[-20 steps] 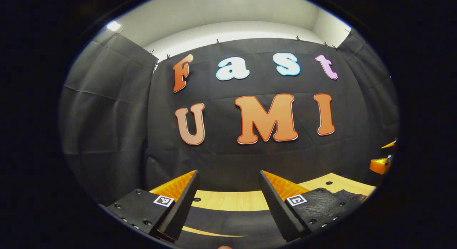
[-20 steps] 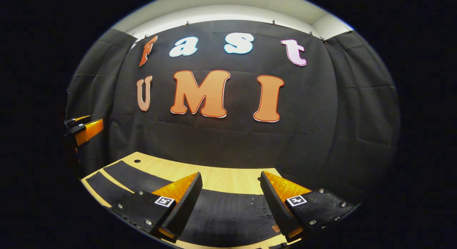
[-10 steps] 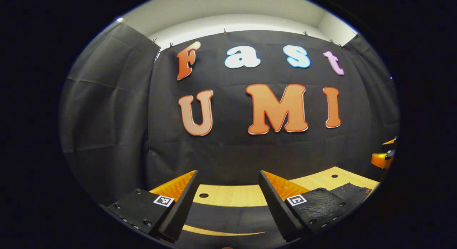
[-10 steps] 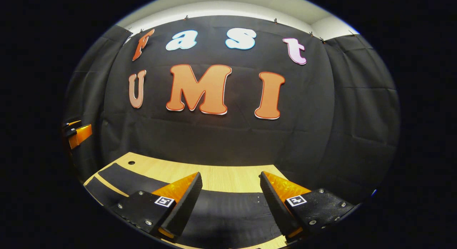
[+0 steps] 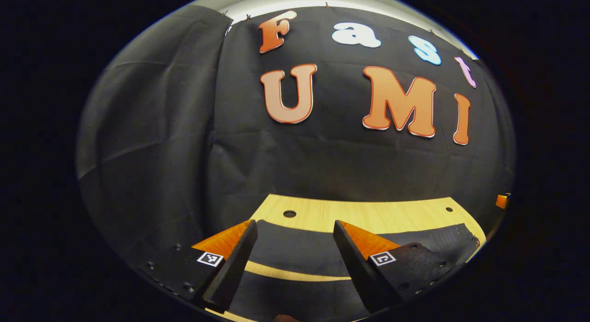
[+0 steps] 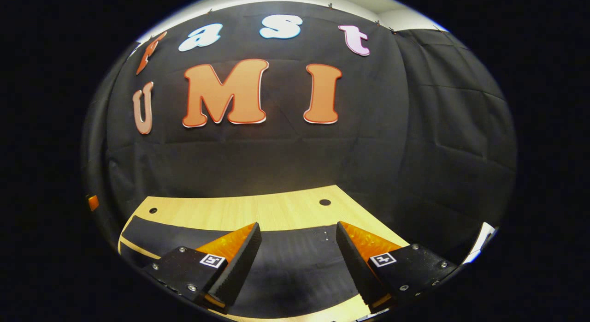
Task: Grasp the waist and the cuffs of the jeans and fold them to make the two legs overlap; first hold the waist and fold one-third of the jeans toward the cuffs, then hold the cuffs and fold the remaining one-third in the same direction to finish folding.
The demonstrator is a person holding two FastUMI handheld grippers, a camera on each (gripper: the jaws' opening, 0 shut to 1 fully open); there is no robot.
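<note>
Left gripper view: both grippers, left (image 5: 292, 262) and right (image 6: 297, 264), fingers apart, hover over dark jeans (image 6: 295, 257) at 6 o'clock on the worktop (image 6: 258, 211), likely approaching the first grasp.

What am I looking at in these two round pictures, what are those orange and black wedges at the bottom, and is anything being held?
Each picture comes from a camera mounted on a hand-held tool with two jaws; a person carries one tool in each hand. The left gripper shows at the bottom of the left gripper view, and the right gripper at the bottom of the right gripper view. The wedges are their fingers, orange outside with black pads.

Both cameras look forward across a light wooden table toward a black cloth wall. Dark jeans lie flat on the table; in the left gripper view a strip of bare wood shows between two dark stretches of them.

Nothing is held: both pairs of jaws stand wide open above the jeans.
</note>
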